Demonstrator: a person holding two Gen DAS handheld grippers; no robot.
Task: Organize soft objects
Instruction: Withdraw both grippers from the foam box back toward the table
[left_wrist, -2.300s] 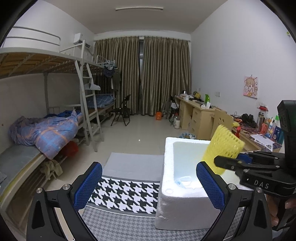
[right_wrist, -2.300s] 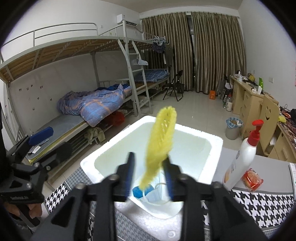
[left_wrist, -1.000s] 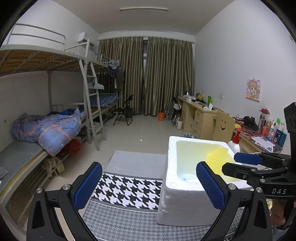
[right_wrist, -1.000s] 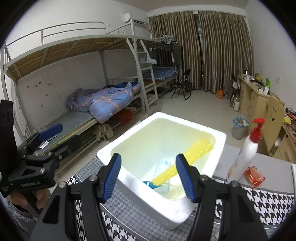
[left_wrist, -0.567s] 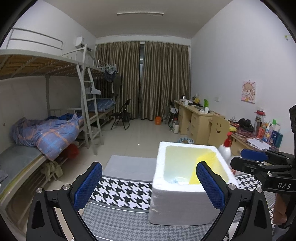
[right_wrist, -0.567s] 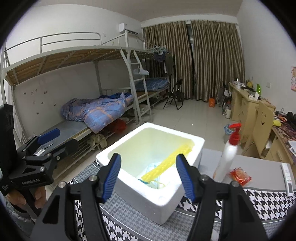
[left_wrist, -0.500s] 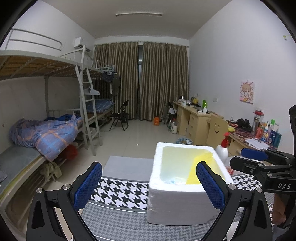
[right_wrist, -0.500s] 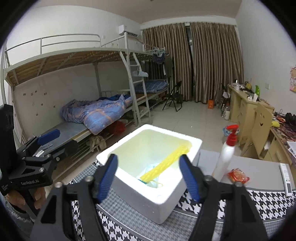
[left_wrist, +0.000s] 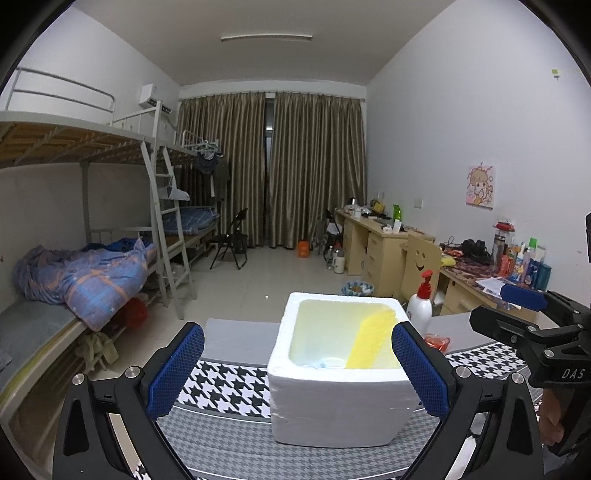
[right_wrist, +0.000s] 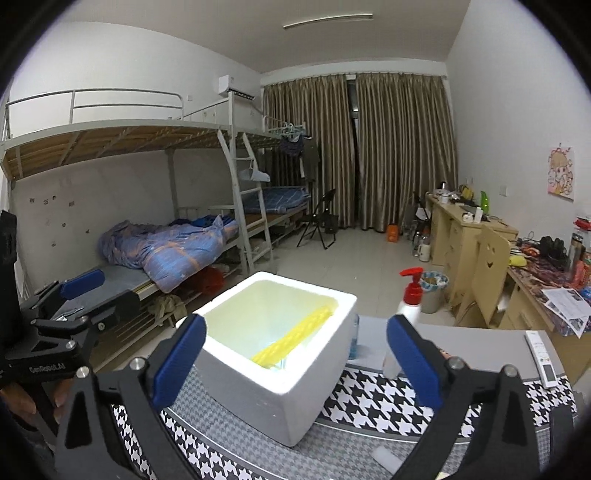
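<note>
Yellow foam net dropped into the foam box

The right gripper (right_wrist: 295, 365), clamped on the yellow foam net (right_wrist: 291, 345) two seconds ago, now stands apart and empty, pulled back; the net leans inside the foam box (right_wrist: 314, 384) ahead. Left gripper (left_wrist: 297, 373) apart, idle. One item looks stowed.

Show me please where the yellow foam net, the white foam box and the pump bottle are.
yellow foam net (right_wrist: 291, 341): right wrist view, middle of its length, leaning inside the box.
white foam box (left_wrist: 332, 410): left wrist view, front outer wall.
pump bottle (left_wrist: 419, 314): left wrist view, white body below the red pump.
</note>
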